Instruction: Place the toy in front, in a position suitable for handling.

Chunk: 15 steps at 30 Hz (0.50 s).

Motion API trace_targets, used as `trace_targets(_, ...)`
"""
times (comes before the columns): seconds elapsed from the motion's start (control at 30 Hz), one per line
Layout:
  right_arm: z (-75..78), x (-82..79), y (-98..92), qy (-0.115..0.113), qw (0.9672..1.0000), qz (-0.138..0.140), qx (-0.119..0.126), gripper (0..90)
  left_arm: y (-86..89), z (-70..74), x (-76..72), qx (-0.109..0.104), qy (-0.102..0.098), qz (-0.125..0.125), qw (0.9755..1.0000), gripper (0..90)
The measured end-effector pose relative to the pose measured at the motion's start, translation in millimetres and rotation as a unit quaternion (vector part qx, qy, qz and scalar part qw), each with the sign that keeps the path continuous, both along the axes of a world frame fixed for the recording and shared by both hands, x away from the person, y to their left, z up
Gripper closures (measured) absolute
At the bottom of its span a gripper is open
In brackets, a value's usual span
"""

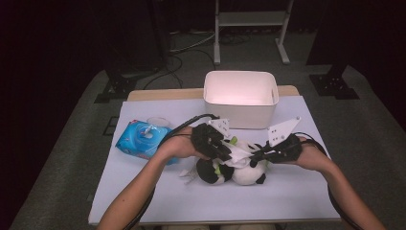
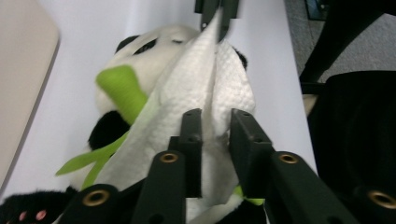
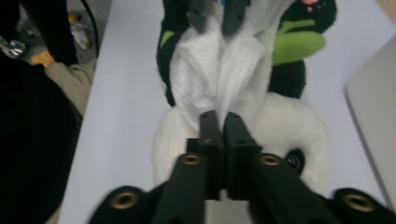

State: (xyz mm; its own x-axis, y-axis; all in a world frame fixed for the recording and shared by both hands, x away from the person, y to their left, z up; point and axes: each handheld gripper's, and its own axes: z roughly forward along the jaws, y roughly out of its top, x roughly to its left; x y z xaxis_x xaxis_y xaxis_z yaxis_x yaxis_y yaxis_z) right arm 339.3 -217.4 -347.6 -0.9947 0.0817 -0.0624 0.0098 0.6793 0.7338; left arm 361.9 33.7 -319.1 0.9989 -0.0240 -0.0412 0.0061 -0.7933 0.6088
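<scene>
1. jaws first, from the high view: both grippers meet over the panda plush toy (image 1: pixel 234 167) at the middle of the table (image 1: pixel 158 201). the left gripper (image 1: pixel 229 152) and the right gripper (image 1: pixel 256 157) each pinch an end of one white tissue (image 1: pixel 239 158), which hangs stretched between them just above the toy. a white bin (image 1: pixel 239 98) stands behind them near the far edge, and a blue wet-wipe pack (image 1: pixel 143 138) lies to the left, by the person's left forearm.

2. left gripper view: its jaws are nearly closed, with the tissue (image 2: pixel 196 93) gathered into the narrow gap between them. the sheet runs forward over the panda's face (image 2: pixel 154 46) and its green leaf (image 2: pixel 121 88) to the right gripper (image 2: pixel 217 11), clamped on the far corner.

3. right gripper view: these jaws are pressed almost together on a fold of the tissue (image 3: pixel 219 74). the sheet spreads out over the toy's white body (image 3: pixel 280 126) up to the left gripper (image 3: pixel 217 16) at the top.

4. step in hand, as i judge it: the tissue is being held taut over the toy, to wipe or cover it. the next move calls for both hands to go together, keeping equal tension so the thin sheet neither tears nor slips.

5. the high view gives the layout, with bin and pack; the gripper views give what it cannot, the tissue's quilted texture and how narrow each bite is.
</scene>
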Motion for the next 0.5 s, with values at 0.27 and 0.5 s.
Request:
trace_targets(0.27,2.8,-4.6,27.6,-0.051,0.9983,0.028,-0.001,63.3,-3.4,-10.5,3.4,0.003,0.008,0.003,1.0,80.6)
trace_targets(0.5,-3.9,-1.6,52.1,-0.065,0.9969,0.037,-0.026,61.4,-4.1,-12.5,1.6,0.006,0.01,0.001,0.9999,80.6)
